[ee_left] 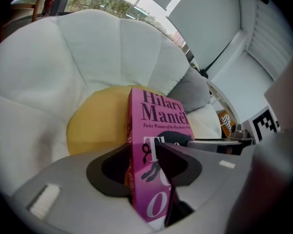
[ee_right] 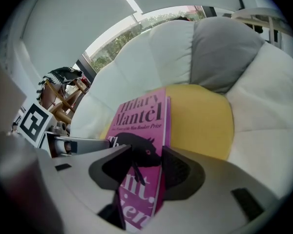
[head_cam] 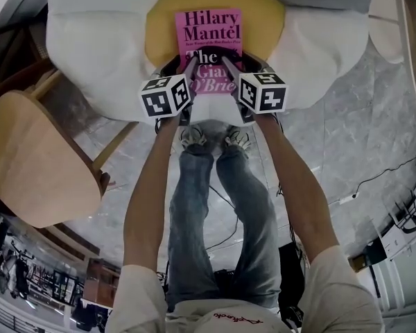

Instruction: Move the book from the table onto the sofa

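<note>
1. My left gripper [ee_left: 146, 167] is clamped on the book [head_cam: 209, 37]. In the left gripper view, the pink cover stands on edge between the two dark pads, one pad against each face.
2. My right gripper [ee_right: 146, 167] is clamped on the same book. In its own view the pads press on the front and back covers, near the lower part of the title.
3. From the head view, the two grippers hold the near edge of the book side by side, the left on the book's left half and the right on its right half. Their marker cubes sit close together, just apart.
4. The book is face up, with the author's name at the far end and the title nearest to me. It lies over the round yellow cushion [head_cam: 163, 26] in the middle of the white sofa [head_cam: 97, 47].
5. I cannot tell whether the book touches the yellow cushion, because my grippers hide its near edge.
6. A grey pillow [ee_right: 224, 52] rests against the back of the sofa, beyond the book and to its right.
7. A wooden chair [head_cam: 35, 158] stands to the left of the sofa on the marble floor [head_cam: 347, 137].
8. My shoes [head_cam: 194, 137] are right at the front edge of the sofa, below the grippers.
</note>
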Tool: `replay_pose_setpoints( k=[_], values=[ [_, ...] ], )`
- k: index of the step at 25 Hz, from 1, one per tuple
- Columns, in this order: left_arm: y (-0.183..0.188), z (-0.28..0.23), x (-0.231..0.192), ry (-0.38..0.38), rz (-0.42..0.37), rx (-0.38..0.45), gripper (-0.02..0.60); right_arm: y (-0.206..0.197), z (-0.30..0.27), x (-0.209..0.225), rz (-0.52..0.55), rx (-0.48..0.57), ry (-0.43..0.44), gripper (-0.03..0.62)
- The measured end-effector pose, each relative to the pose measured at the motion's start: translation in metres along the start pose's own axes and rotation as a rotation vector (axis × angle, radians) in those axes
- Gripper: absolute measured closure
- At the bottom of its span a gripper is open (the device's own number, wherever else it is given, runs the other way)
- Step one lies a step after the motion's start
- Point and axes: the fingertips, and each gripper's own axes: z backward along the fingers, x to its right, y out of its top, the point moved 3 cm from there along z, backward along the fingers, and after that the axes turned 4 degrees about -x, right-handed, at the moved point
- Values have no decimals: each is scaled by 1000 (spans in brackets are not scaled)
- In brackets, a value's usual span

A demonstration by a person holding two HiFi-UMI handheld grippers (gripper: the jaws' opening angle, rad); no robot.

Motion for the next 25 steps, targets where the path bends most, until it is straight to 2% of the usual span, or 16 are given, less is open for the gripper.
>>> replay_pose_setpoints(
  k=[6,10,14,18,20,22,25],
  values=[
    [0,1,-2,-12,40,5,397,1,0,-1,5,-5,7,408],
    [10,18,-2,49,6,40,397,9,16,-1,-13,19,-18,408],
    [24,40,12,49,-20,67,397,20,43,-3,-24,53,-48,407],
    [32,64,34,38,-35,80,397,30,68,-24,29,56,-39,413],
    [31,76,46,26,-38,80,399,32,82,-34,45,56,-39,456],
    [31,88,57,14,-46,77,402,34,95,-41,53,56,-49,537],
    [26,109,68,11,-46,74,469,34,114,-54,54,54,-42,574]
  ],
)
